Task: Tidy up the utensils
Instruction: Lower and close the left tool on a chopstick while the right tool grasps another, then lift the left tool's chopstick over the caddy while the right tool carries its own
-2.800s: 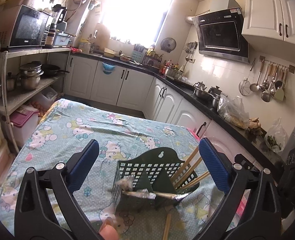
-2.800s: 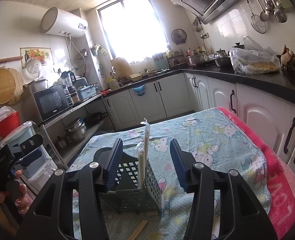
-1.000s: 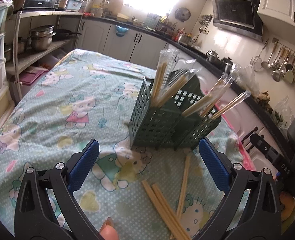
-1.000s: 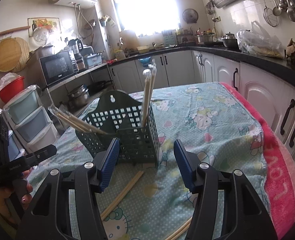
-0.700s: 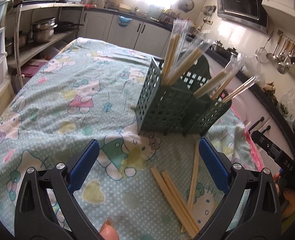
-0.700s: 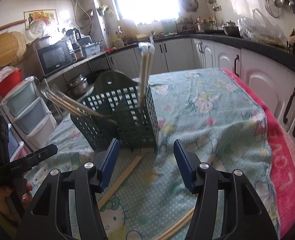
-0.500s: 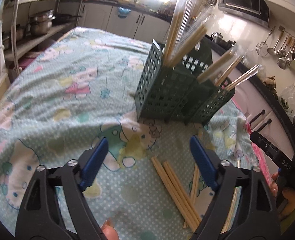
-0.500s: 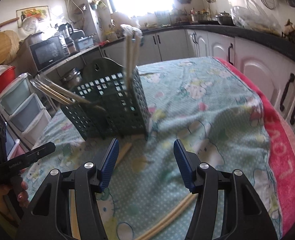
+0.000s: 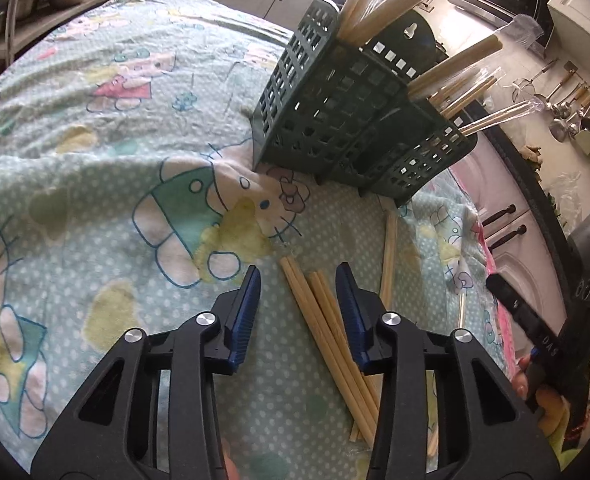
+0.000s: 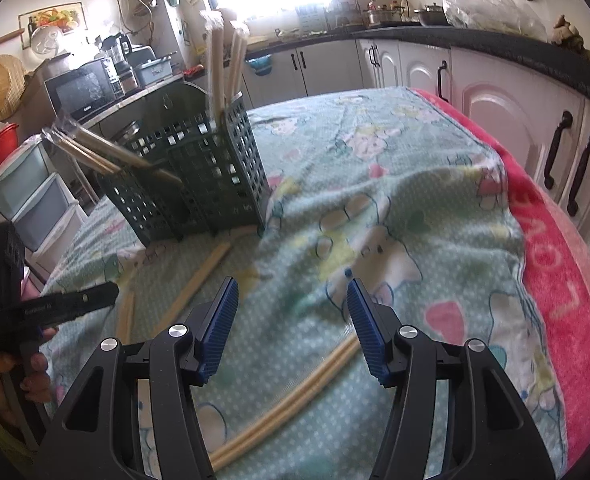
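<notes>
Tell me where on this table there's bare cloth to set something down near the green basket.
Free: the cloth left of the green basket, and the stretch between the basket and the pink edge in the right wrist view. Crowded: in front of the basket, where loose chopsticks lie between the left tongs, and another pair lies by the right tongs.

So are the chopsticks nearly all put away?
Partly. Several wrapped pairs already stand in the green basket. The left gripper has just been closing around loose chopsticks on the cloth but isn't gripping yet. The right gripper is open, empty. More chopsticks still lie on the cloth.
</notes>
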Demonstrator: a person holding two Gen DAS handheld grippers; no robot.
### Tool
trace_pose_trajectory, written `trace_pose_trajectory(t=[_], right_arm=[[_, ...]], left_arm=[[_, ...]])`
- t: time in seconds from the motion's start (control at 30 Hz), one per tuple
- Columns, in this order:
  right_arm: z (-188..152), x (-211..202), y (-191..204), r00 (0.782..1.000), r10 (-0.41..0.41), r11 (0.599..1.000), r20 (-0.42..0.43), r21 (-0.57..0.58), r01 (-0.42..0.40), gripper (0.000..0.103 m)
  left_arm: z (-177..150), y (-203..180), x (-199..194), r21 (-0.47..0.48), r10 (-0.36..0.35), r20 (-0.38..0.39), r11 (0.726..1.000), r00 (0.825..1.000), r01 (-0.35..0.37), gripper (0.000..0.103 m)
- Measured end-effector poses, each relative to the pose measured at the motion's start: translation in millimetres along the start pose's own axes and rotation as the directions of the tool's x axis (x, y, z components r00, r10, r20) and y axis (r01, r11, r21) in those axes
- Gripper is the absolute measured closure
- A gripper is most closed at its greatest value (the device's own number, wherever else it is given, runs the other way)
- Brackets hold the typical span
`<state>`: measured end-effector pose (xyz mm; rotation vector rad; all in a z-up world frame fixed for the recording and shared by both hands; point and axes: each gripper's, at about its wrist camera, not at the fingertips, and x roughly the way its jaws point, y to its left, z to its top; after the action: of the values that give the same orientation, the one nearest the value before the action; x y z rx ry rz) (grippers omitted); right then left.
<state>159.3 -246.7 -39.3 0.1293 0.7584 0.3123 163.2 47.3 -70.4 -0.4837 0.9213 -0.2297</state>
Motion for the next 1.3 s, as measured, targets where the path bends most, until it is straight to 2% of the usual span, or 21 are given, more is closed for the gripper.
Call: trace_pose_trajectory(t=[0.33,0.47,0.67,0.83,0.9,1.0,1.1,1.3], right_arm=[[-13.2,15.4,-16.3,0.997,-0.031,0.998,-0.074,0.043,0.034,0.048],[-14.0,23.5,-19.3,0.994,-0.046,0.997,-0.102,0.056,0.051,0.048],[-13.0,31.9,-21.6,0.99,-0.066,0.995,-0.127,0.066,0.075,0.048],[-12.9,35.3,-19.7,0.988,-0.079,0.994,-0.133,0.058,0.087,0.049],[-14.2,35.5,-18.2,0.986,-0.097,0.993,-0.133,0.053,0.104,0.055],[-14.8,34.9,-21.6,0.984,-0.118,0.99,-0.13,0.061,0.126,0.072],[-15.0,33.5,-25.9,0.984,-0.121,0.988,-0.127,0.077,0.132,0.084],[-12.0,28.9,-26.4,0.992,-0.066,0.992,-0.103,0.101,0.077,0.093]], left_arm=[[10.6,8.1,16.5,-0.068,-0.019,-0.021,0.998,1.0,0.018,0.081],[12.8,11.5,20.3,-0.082,-0.012,-0.023,0.997,1.0,0.011,0.093],[13.4,17.5,18.0,-0.095,-0.02,-0.017,0.995,1.0,0.019,0.096],[15.9,19.2,4.6,-0.099,-0.02,0.023,0.995,1.0,0.022,0.096],[18.1,18.3,-1.9,-0.092,-0.019,0.042,0.995,0.999,0.023,0.096],[21.2,14.1,-13.4,-0.069,-0.013,0.077,0.997,0.997,0.018,0.096],[21.9,7.9,-19.1,-0.05,-0.014,0.098,0.999,0.995,0.019,0.096],[24.7,-1.9,-33.5,-0.023,-0.032,0.136,0.999,0.99,0.036,0.096]])
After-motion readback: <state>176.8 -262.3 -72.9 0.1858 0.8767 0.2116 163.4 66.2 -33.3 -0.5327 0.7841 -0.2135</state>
